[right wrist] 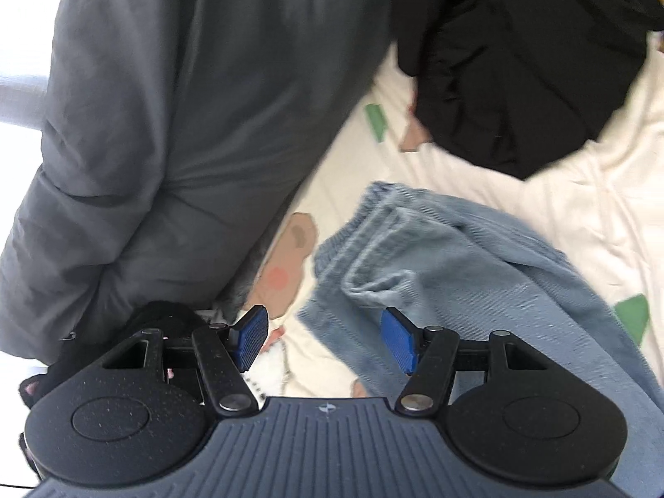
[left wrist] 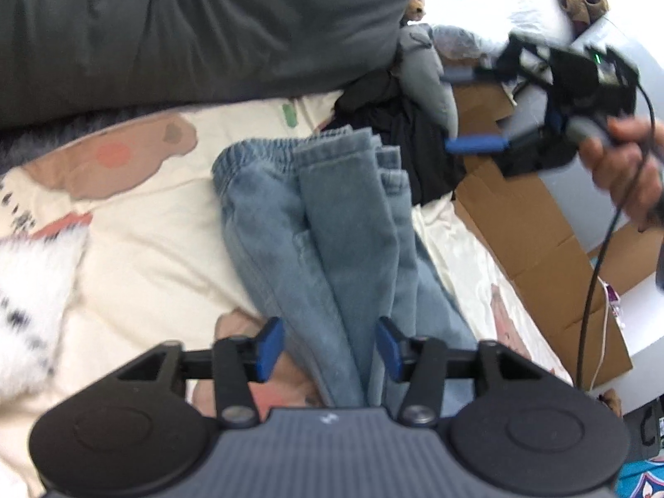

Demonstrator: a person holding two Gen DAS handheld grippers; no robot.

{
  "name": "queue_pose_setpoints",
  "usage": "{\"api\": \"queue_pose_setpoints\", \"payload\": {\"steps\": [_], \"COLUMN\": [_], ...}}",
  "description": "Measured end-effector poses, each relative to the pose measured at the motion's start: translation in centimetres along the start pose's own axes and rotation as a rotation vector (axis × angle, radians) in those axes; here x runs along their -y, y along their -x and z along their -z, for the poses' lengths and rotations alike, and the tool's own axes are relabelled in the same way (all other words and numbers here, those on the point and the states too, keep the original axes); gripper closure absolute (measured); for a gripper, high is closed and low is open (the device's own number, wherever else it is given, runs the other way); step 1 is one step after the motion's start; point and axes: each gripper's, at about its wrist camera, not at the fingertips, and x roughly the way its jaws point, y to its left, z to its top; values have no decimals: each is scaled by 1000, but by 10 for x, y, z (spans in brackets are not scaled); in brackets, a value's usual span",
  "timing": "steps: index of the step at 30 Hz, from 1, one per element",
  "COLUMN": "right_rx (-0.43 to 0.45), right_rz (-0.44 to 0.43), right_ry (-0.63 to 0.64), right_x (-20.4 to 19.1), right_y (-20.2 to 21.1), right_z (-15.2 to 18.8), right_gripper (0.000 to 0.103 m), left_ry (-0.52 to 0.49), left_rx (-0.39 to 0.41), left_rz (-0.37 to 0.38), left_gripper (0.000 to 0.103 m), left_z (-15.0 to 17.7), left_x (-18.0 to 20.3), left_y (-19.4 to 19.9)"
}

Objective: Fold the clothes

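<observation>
Light blue denim trousers with an elastic waistband (left wrist: 332,216) lie folded lengthwise on a cream cartoon-print bedsheet (left wrist: 157,240), just beside a black garment (left wrist: 398,137). The left tongs (left wrist: 330,348) are spread, straddling the trousers' near end. The right tongs (right wrist: 328,340) hover released above the trousers. A loose layer could slide and undo the fold if only one is pinched. No readable writing shows.

No readable text, label, brand name or number shows in either view. The only mark is a small pale emblem, too small to make out, on the ribbed grey housing of the left gripper (left wrist: 330,350) and of the right gripper (right wrist: 324,339).
</observation>
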Motion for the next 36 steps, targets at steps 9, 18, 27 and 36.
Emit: {"api": "queue_pose_setpoints", "payload": {"steps": [9,18,27,36], "right_rx": [88,182,235,223], "right_rz": [72,81,37,27], "right_ry": [83,102,130,193], "right_x": [36,42,23,-17], "right_y": [-30,-59,-77,-119], "right_z": [38,56,71,91], "right_gripper": [42,58,95,95], "left_ry": [42,82,155,119], "left_rx": [100,119,86,67], "left_rz": [36,66,20,-130], "left_gripper": [40,21,73,83], "left_z": [-40,-79,-84,-82], "left_x": [6,5,-18,-52], "left_y": [-25,-60,-70,-52]}}
